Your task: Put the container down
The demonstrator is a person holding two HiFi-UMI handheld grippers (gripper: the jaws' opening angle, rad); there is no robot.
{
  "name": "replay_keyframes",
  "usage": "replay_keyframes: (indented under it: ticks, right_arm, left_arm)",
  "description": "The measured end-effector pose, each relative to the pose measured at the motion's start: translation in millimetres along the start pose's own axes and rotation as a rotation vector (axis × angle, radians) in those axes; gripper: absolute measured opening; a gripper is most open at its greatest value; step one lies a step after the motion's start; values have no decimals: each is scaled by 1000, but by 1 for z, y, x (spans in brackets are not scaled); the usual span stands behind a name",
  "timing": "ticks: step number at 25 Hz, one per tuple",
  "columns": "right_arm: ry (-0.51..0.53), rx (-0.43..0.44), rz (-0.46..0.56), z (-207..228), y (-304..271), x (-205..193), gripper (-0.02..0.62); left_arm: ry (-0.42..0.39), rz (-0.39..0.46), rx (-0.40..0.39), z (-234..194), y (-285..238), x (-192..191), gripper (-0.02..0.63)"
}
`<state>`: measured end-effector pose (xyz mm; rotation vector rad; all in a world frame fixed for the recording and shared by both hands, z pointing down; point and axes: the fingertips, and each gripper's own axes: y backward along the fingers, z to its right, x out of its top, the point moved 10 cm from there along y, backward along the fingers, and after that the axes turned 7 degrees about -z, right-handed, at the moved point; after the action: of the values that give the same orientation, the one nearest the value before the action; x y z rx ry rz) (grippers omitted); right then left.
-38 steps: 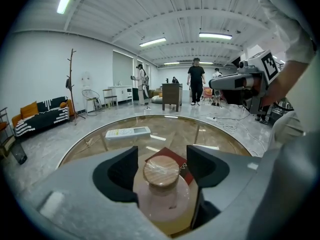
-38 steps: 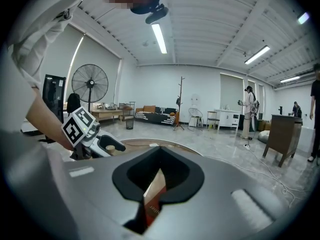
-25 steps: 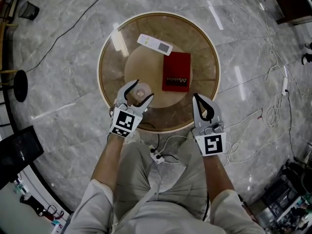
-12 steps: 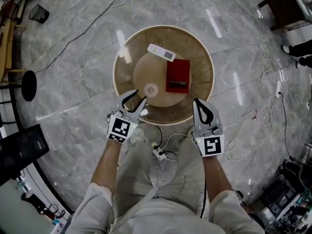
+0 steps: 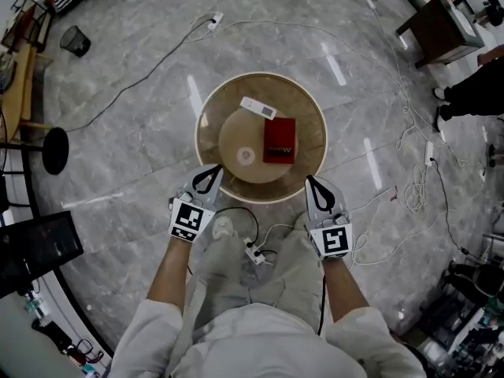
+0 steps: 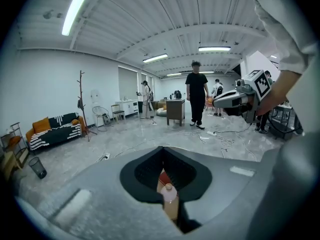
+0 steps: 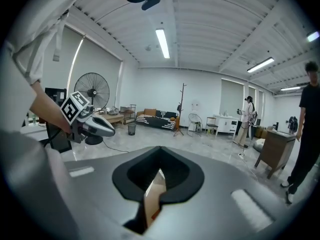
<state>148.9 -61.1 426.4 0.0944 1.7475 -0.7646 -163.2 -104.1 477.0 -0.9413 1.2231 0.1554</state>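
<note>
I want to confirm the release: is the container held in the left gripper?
No, the container stands on the round table, apart from the left gripper, whose jaws have just closed with nothing between them.

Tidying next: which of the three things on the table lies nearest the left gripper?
The small pale container, just beyond the left gripper, whose jaws just closed empty; the red book and white remote lie farther.
</note>
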Motion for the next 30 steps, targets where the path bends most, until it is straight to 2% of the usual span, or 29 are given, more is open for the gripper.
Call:
replay_keyframes:
  ticks: [7, 14, 20, 30]
  right_arm:
    - [-14, 2, -18, -12, 45, 34, 5]
    - [-24, 12, -22, -28, 78, 55, 5]
    - [-15, 4, -9, -33, 93, 63, 5]
    - [-4, 2, 6, -38, 101, 70, 5]
  left_arm:
    - [29, 42, 7, 4, 60, 41, 6]
    - [0, 57, 17, 13, 110, 62, 6]
    - [-21, 67, 30, 14, 129, 68, 6]
    - [-44, 84, 27, 19, 133, 78, 6]
